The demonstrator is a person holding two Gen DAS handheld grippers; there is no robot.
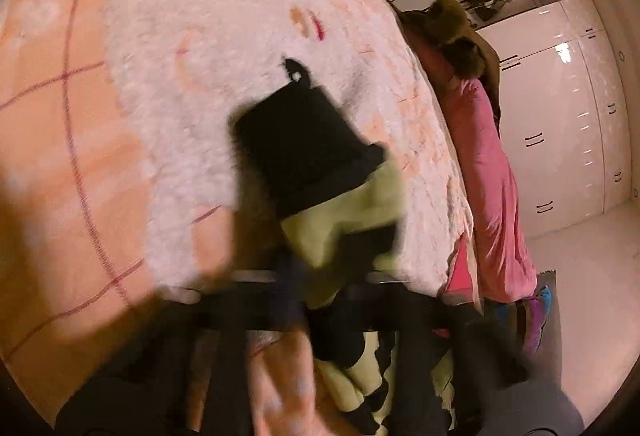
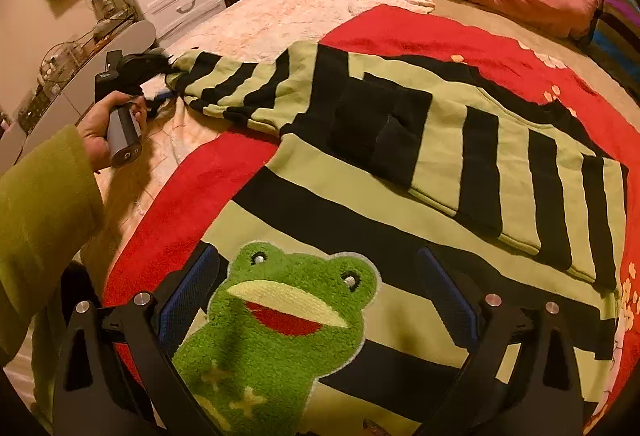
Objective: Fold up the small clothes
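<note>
Two grippers at work: left gripper [image 2: 160,76] is clamped on the striped sweater's [image 2: 400,172] sleeve cuff [image 1: 308,148]; right gripper [image 2: 320,300] hovers, jaws apart, over the frog patch [image 2: 276,320].

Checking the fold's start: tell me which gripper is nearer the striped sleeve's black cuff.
Left gripper: shut on the sleeve by the black cuff. Right gripper hovers open over the frog patch, far off.
</note>
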